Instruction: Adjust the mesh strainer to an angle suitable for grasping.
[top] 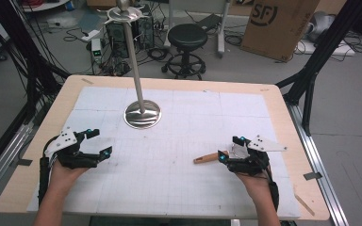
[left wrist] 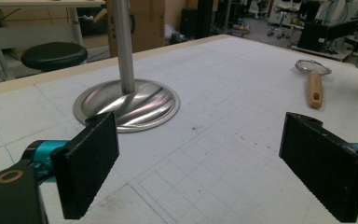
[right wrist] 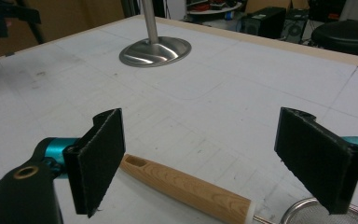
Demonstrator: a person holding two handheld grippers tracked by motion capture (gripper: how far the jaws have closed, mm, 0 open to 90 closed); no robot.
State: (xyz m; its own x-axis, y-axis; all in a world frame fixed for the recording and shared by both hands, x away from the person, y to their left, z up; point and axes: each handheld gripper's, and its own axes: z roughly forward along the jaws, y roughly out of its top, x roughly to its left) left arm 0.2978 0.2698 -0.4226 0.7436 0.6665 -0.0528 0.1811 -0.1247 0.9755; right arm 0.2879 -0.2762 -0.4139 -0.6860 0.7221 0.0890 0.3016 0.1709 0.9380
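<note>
Right gripper (right wrist: 200, 158) hovers with its jaws spread wide above a strainer (right wrist: 200, 189) lying flat on the table (top: 283, 101); its wooden handle passes beneath the gap. Left gripper (left wrist: 200, 163) is released, gripping nothing, facing a stand (left wrist: 127, 100).

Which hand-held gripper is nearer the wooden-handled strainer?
The right hand-held gripper: its open jaws hover directly over the strainer, one on each side of the handle. The left hand-held gripper sits far across the mat, nearer the metal stand.
</note>
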